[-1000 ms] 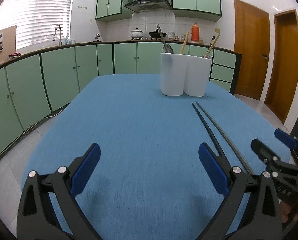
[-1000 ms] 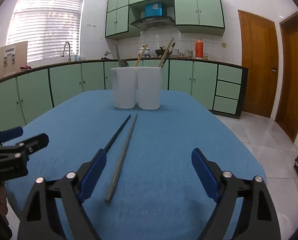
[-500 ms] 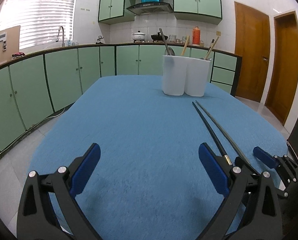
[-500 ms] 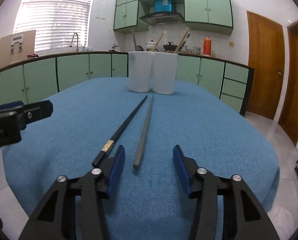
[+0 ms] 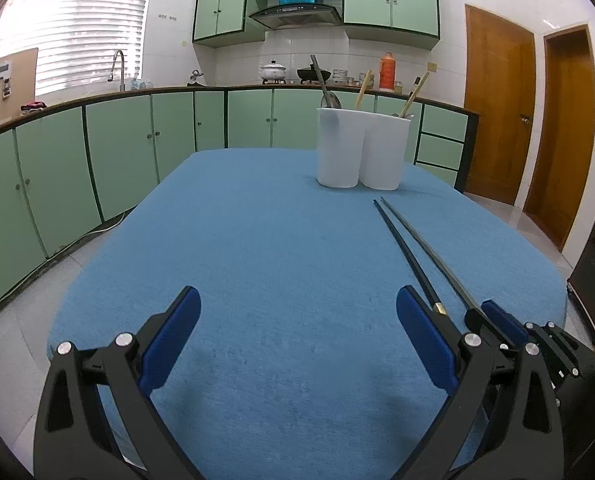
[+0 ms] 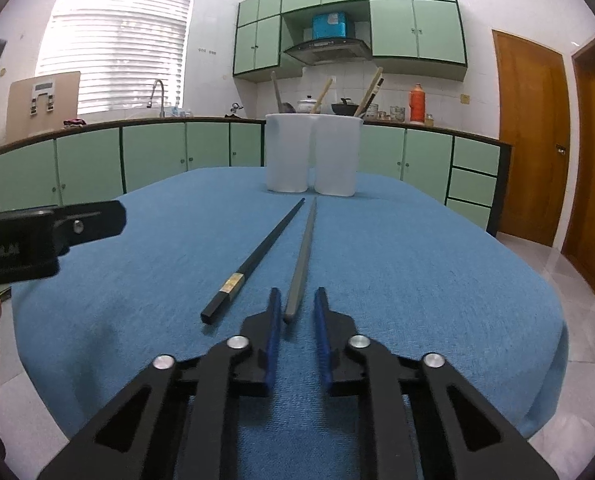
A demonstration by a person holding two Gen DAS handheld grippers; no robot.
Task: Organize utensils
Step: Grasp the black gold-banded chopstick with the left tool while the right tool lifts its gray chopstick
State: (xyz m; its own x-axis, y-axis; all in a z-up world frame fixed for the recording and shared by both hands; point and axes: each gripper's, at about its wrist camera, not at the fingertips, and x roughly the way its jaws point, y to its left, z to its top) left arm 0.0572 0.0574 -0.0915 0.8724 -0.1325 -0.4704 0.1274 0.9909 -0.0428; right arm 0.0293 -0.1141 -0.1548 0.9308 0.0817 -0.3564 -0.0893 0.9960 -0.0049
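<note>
While the right tongs have just closed, pinching the grey chopstick low mid-frame on the worktop | left tongs spread, empty | chopstick: light, stiff, slippery (may swing) | hold thick end

The tabletop cloth is blue; one chopstick is black with a gold band, the other chopstick grey; the holder is white

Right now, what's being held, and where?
The right gripper has just closed its jaws on the thin grey chopstick, at its near end. The left gripper holds nothing.
</note>
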